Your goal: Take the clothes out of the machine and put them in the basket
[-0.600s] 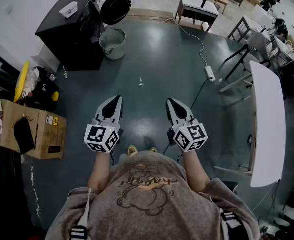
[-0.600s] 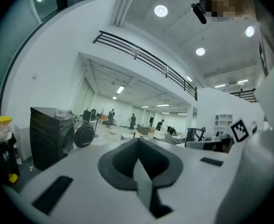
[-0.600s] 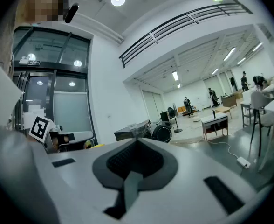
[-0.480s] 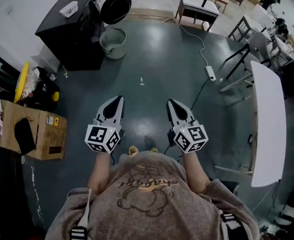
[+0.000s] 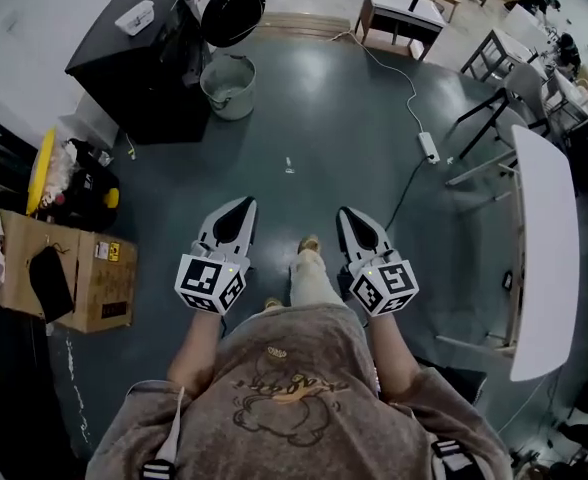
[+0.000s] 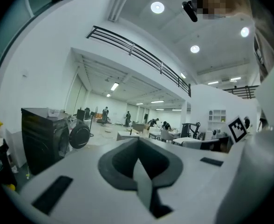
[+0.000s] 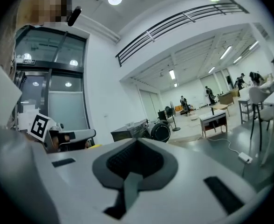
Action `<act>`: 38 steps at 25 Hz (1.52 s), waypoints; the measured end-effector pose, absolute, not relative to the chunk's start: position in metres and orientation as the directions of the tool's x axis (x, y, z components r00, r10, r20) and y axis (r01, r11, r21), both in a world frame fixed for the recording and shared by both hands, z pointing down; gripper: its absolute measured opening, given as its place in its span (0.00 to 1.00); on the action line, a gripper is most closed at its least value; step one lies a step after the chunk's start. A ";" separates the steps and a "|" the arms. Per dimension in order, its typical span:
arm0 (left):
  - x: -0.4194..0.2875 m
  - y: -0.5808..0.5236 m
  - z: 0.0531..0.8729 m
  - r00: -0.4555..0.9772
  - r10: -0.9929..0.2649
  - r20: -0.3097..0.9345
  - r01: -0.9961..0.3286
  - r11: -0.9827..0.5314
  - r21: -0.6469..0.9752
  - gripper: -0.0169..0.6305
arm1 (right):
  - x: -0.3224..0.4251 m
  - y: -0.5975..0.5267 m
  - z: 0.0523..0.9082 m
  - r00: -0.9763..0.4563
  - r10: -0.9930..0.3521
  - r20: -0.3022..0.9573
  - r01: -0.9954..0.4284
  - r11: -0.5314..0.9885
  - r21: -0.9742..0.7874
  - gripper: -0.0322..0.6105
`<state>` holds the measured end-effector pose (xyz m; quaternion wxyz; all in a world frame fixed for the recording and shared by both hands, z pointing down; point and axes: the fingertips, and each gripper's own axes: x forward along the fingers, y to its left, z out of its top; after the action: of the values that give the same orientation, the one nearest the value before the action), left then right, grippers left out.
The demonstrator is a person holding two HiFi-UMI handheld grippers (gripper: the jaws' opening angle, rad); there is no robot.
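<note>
The black washing machine (image 5: 134,58) stands far ahead at the upper left, its round door (image 5: 232,13) swung open. A grey basket (image 5: 226,86) sits on the floor right beside it. No clothes show; the drum's inside is hidden. My left gripper (image 5: 245,204) and right gripper (image 5: 345,212) are held side by side in front of the person, well short of the machine, both shut and empty. In the left gripper view the left gripper (image 6: 138,141) points toward the machine (image 6: 44,136). In the right gripper view the right gripper (image 7: 136,141) has the machine (image 7: 132,129) beyond it.
A cardboard box (image 5: 69,268) and dark bags (image 5: 79,183) stand at the left. A long white table (image 5: 544,248) runs along the right, with chairs beyond. A power strip (image 5: 429,146) and its cable lie on the dark floor ahead. A small white table (image 5: 399,13) stands at the back.
The person has stepped forward: a leg and foot now show between the grippers, and the floor has slid slightly down the view. Both grippers stay shut, held as before.
</note>
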<state>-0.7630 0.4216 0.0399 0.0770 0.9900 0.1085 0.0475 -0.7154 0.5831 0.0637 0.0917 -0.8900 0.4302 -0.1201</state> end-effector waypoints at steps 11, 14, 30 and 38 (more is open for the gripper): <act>-0.642 0.376 0.062 0.972 0.218 0.090 0.199 -0.963 0.181 0.04 | -0.594 0.541 0.093 0.603 -0.781 0.160 -0.728 -0.621 -0.289 0.05; -0.580 0.360 0.058 0.974 0.207 0.096 0.187 -0.965 0.186 0.04 | -0.532 0.525 0.092 0.591 -0.789 0.168 -0.732 -0.612 -0.299 0.05; -0.305 0.302 0.047 0.989 0.125 0.083 0.105 -0.972 0.212 0.04 | -0.254 0.475 0.081 0.524 -0.833 0.177 -0.781 -0.553 -0.289 0.05; -0.219 0.272 0.049 0.993 0.096 0.073 0.079 -0.975 0.205 0.04 | -0.171 0.438 0.091 0.482 -0.856 0.186 -0.806 -0.516 -0.290 0.05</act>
<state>-0.2188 0.2723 0.0488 0.1016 0.9930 0.0442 0.0415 -0.1714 0.4377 0.0911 0.0818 -0.8569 0.4849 -0.1547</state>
